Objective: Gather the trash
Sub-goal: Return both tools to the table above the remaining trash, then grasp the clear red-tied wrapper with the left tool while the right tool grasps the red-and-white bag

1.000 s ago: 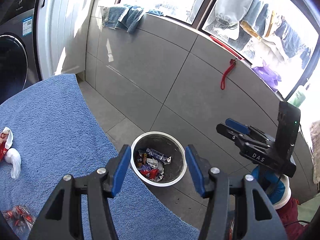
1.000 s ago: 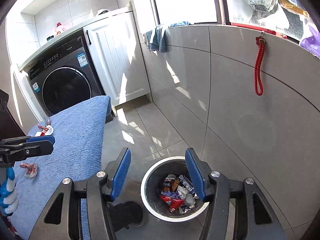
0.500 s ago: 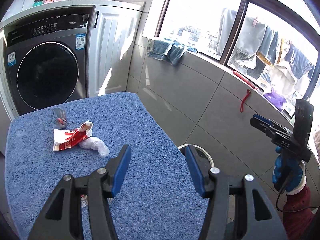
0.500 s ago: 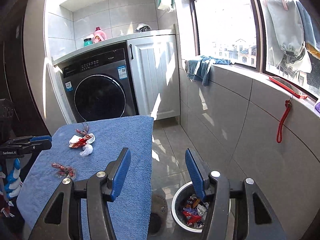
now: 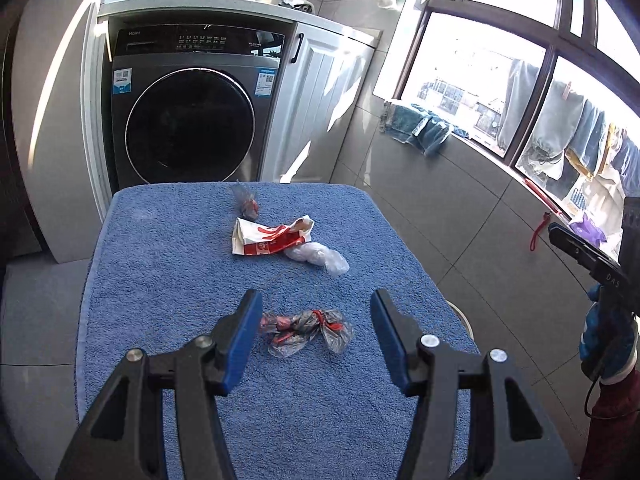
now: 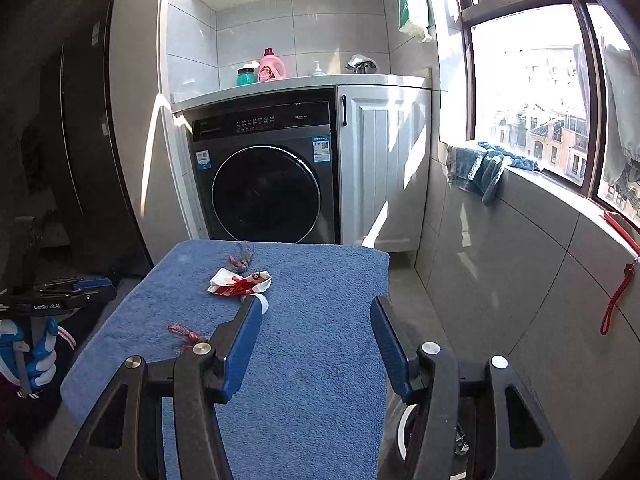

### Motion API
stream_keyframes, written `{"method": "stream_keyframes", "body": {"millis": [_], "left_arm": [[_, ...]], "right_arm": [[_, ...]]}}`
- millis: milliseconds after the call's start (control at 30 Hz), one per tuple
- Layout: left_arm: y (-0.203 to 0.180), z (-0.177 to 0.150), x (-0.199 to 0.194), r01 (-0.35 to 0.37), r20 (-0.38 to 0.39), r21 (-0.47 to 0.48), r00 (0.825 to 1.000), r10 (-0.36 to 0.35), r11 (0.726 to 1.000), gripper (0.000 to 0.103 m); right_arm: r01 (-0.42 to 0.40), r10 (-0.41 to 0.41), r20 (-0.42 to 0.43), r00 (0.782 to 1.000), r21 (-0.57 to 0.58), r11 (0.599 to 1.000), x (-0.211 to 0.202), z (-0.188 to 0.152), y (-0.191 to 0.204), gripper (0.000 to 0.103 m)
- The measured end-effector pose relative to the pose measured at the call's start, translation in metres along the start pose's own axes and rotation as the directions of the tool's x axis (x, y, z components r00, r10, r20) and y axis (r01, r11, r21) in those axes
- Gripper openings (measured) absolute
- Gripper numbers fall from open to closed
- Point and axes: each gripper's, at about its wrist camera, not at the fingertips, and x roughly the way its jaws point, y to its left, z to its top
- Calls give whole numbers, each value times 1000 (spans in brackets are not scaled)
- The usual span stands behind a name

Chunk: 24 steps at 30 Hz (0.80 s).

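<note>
**Both grippers empty above a towel-covered table strewn with wrappers**

The left gripper point(image 5: 316, 340) hangs over a table draped in a nubby blue terry towel point(image 5: 160, 280), its flat blue-padded jaws spread apart with nothing clamped between them. Seen through the gap, on the towel, lies a crinkled clear cellophane wrapper point(image 5: 306, 330) with red twists, knotted like a bow. Farther back sits a flattened red-and-white paper packet point(image 5: 268, 240), and touching its right end a crumpled, translucent white plastic wad point(image 5: 318, 256). Behind those, near the far edge, rests a small twisted clear wrapper point(image 5: 246, 204) with a red spot.

The right gripper point(image 6: 316, 340) is likewise parted and empty, held over the towel's right side. Below its right finger, on the tiled floor beside the table, the white rim of a round bin point(image 6: 402, 428) shows, with scraps inside.

A dark, glossy front-loading washing machine point(image 5: 188, 128) stands behind the table under a white counter.
</note>
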Motion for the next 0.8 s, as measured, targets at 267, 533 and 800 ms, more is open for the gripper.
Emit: {"method": "stream_keyframes", "body": {"millis": [267,533,800], "left_arm": [[22,-4,20,9,-51,15,999,-8,1000,54],[21,-9,74,72,-155,62,986,-62,995,54],[47,-27,123,76,-226,-27,971,-80,997,54]], "right_arm": [[-36,35,-53,998,-16,999,38,2,15,54],[-47,45,-129,991,-12,999,82,-3,20,54],[-64,61,-197,979,-8,998,130,-5,21,54]]}}
